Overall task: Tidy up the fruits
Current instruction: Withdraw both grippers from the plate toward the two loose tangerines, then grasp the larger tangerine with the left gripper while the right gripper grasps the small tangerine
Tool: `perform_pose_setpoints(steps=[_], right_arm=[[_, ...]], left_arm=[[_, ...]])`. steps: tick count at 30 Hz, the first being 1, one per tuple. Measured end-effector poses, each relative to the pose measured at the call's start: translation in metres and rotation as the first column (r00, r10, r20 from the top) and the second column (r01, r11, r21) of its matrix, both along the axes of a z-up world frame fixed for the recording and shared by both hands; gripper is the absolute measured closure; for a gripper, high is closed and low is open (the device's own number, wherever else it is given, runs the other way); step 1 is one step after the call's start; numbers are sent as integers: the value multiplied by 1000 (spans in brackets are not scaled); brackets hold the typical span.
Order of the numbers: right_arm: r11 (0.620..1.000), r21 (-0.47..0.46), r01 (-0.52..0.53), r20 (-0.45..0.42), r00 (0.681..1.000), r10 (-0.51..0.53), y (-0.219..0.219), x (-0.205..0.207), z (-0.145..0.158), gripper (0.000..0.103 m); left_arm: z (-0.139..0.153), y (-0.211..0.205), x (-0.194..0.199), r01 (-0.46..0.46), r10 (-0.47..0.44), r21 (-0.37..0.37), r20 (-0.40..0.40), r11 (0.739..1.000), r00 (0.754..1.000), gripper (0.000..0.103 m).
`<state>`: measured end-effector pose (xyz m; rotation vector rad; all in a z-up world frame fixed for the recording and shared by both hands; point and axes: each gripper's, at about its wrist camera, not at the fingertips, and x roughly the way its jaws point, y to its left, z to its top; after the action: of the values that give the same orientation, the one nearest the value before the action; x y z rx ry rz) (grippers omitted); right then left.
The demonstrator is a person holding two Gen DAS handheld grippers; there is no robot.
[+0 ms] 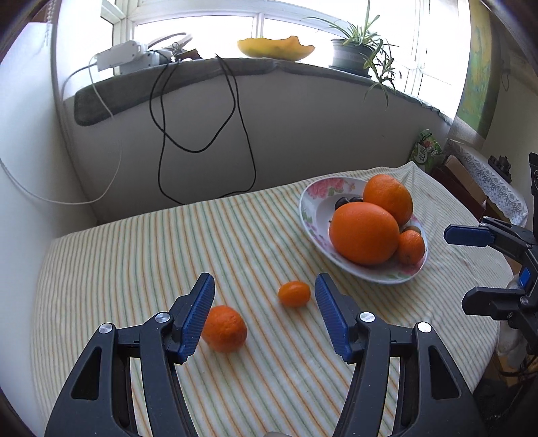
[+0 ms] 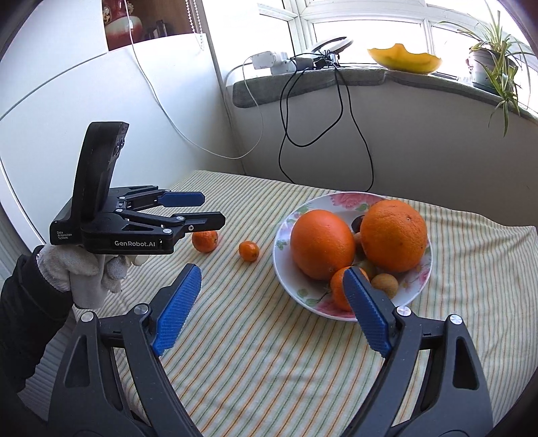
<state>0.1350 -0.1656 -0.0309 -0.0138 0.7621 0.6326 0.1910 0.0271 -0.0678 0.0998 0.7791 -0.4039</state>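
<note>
the left tool [image 1: 264,316] hovers with jaws wide and empty over the striped worktop [image 1: 141,255], the mandarin [image 1: 223,328] just beside its left pad and the kumquat [image 1: 294,293] near the right. the right tool [image 2: 272,311] is wide too, empty, near the plate [image 2: 284,255] of oranges. the step looks like gathering loose fruit: next, centre on the mandarin and close.

Bright daylight in both my feeds, coming from window [image 1: 201,23] at back. Panes blown out to white, no detail outside. Plant [image 1: 356,43] and yellow peel [image 1: 275,47] on sill partly backlit. Soft shadows on striped cloth [image 1: 168,252], falling toward me under mandarin [image 1: 223,327] and plate [image 1: 370,272]. Highlights on oranges [image 2: 322,243]. Heavy fisheye bending, dark vignette at corners. I see focus sharp mid-frame, slightly soft at rim.
</note>
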Motion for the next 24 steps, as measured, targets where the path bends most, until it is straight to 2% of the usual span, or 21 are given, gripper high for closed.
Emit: perform_pose_setpoints(steps=[9,14,17,19,24], right_arm=[[999,10,-43,-54,998,43,30,2,-16,15],[999,28,-41,-127,991,44,47,12,-30,32],[1000,-2,-19,-142,990,18,58,16,-39,39],[1000,-18,4,-153,988,-7,62,21,-44,48],[996,-59,65,-143,987,-73,74,28,-50,56]], left_arm=[[-21,18,-11,-4,5,46,-33,999,999,42],[-27,25,-4,-2,3,21,-44,1000,999,44],[-32,27,-1,13,-12,14,-49,1000,999,46],[-34,29,1,21,-21,7,-49,1000,999,47],[-38,33,4,43,-43,-10,-56,999,997,48]])
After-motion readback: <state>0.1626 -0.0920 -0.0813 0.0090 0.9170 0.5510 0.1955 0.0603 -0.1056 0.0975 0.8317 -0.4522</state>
